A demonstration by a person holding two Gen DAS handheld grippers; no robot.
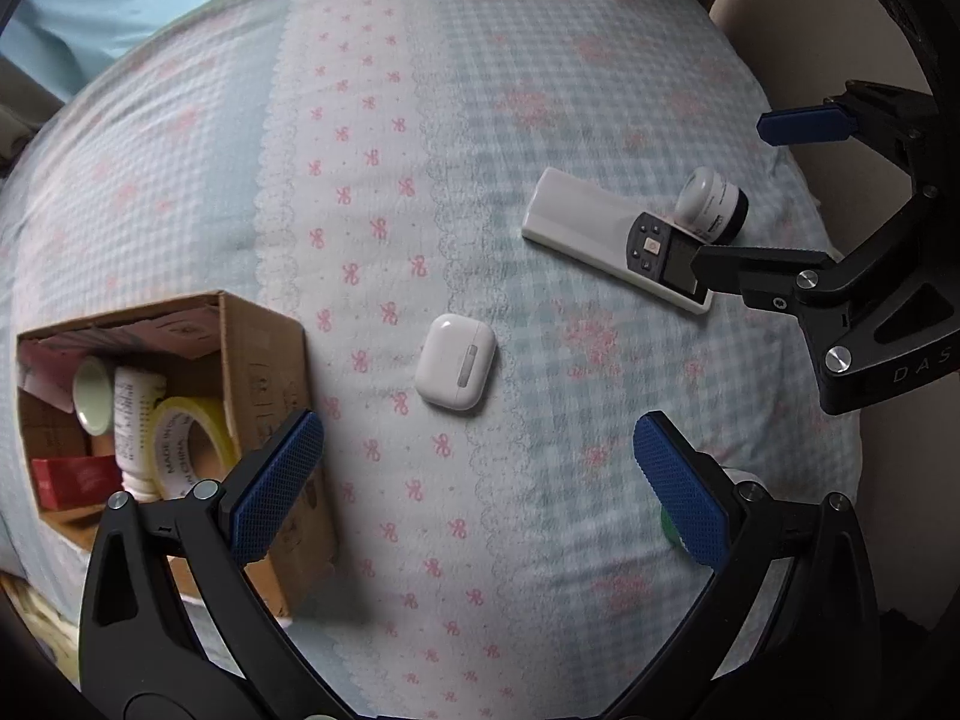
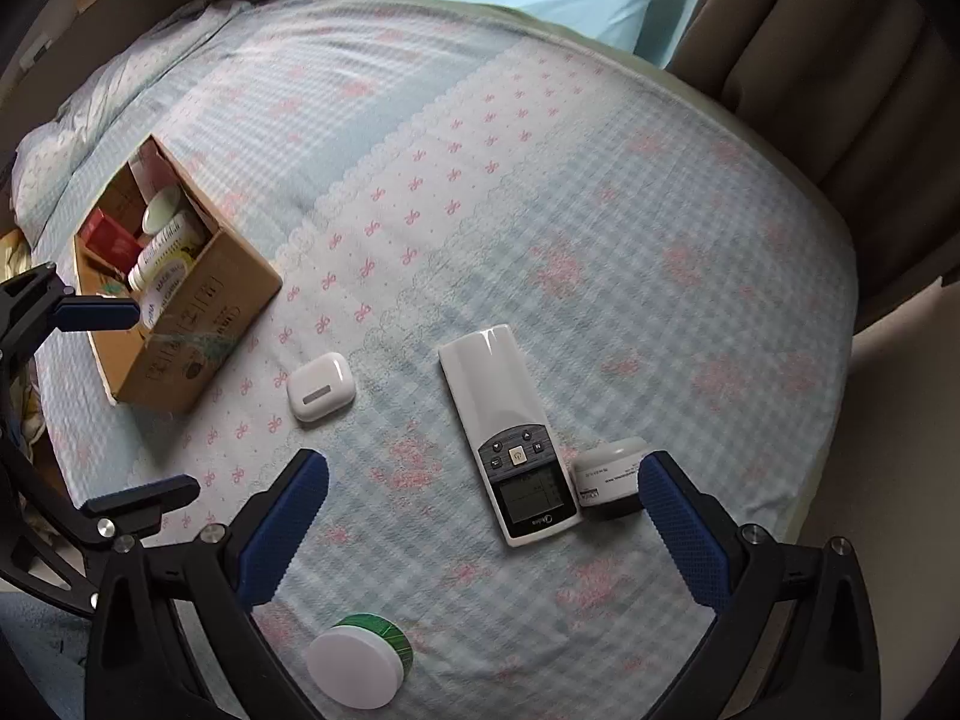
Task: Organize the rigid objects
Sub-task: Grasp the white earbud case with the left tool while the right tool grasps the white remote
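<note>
A white earbuds case lies on the bedsheet, ahead of my open, empty left gripper; it also shows in the right wrist view. A white remote lies ahead of my open, empty right gripper, with a small black-and-white jar touching its right side by my right fingertip. The remote and jar show in the left wrist view beside the right gripper. A cardboard box holds a tape roll, bottles and a red packet.
A green tin with a white lid lies near my right gripper's left finger. The box stands at the bed's left side, with my left gripper near it. Curtains and the bed edge lie to the right.
</note>
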